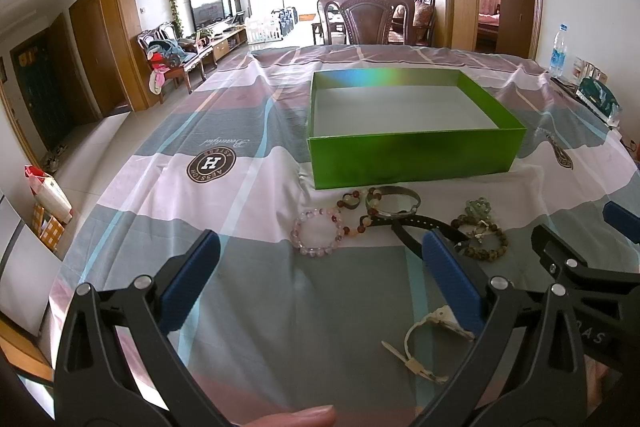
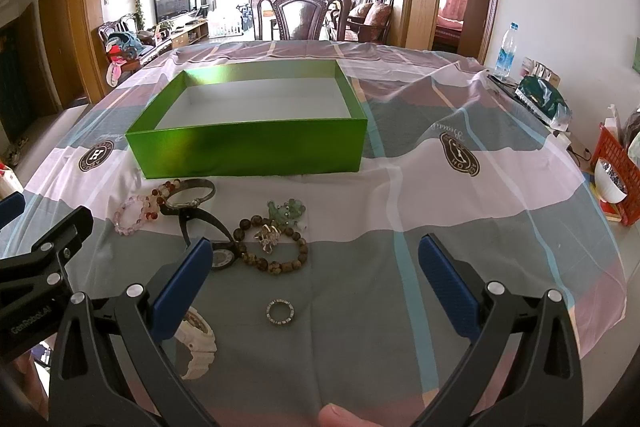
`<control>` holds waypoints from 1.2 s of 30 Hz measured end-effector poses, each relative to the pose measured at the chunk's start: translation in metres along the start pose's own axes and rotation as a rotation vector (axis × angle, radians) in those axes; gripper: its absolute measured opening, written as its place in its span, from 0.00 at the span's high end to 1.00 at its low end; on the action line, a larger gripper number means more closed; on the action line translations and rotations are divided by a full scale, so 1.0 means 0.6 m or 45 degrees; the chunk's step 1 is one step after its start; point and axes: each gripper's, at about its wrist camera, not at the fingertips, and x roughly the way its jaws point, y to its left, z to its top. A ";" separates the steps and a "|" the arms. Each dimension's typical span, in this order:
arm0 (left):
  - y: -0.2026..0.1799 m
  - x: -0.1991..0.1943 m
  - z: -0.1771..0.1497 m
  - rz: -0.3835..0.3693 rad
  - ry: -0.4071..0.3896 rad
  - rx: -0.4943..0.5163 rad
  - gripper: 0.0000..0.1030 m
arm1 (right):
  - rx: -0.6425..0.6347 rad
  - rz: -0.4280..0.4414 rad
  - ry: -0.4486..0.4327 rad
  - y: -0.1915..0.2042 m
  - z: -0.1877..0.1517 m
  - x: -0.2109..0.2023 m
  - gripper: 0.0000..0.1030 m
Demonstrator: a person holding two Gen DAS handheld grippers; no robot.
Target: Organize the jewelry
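An empty green box (image 1: 416, 155) (image 2: 248, 151) sits mid-table on the striped cloth. In front of it lies the jewelry: a pink bead bracelet (image 1: 318, 233) (image 2: 130, 215), a red-and-amber bead strand (image 1: 362, 213), a metal bangle (image 1: 394, 203) (image 2: 192, 195), a black watch (image 2: 218, 253), a brown bead bracelet (image 2: 272, 247), green jade pieces (image 2: 286, 209), a silver ring (image 2: 280, 313) and a white watch (image 1: 436, 327) (image 2: 196, 343). My left gripper (image 1: 320, 255) is open, low over the cloth just short of the pink bracelet. My right gripper (image 2: 316, 259) is open above the ring.
A dark wooden chair (image 2: 302, 13) stands at the table's far side. A water bottle (image 2: 506, 51), a green bag (image 2: 544, 103) and a red basket (image 2: 618, 167) sit along the right edge. A thumb (image 2: 344, 415) shows at the bottom of each view.
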 end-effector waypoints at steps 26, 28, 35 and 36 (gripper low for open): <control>-0.005 0.000 -0.005 0.001 0.001 -0.001 0.03 | 0.002 0.006 0.007 -0.003 -0.005 0.002 0.02; -0.005 0.000 -0.006 0.000 0.002 -0.002 0.03 | 0.002 0.006 0.007 -0.002 -0.006 0.002 0.02; -0.004 0.000 -0.005 0.001 0.001 -0.002 0.03 | 0.003 0.007 0.008 -0.003 -0.005 0.002 0.02; -0.004 0.000 -0.004 0.000 0.002 -0.002 0.03 | 0.003 0.006 0.008 -0.003 -0.005 0.002 0.02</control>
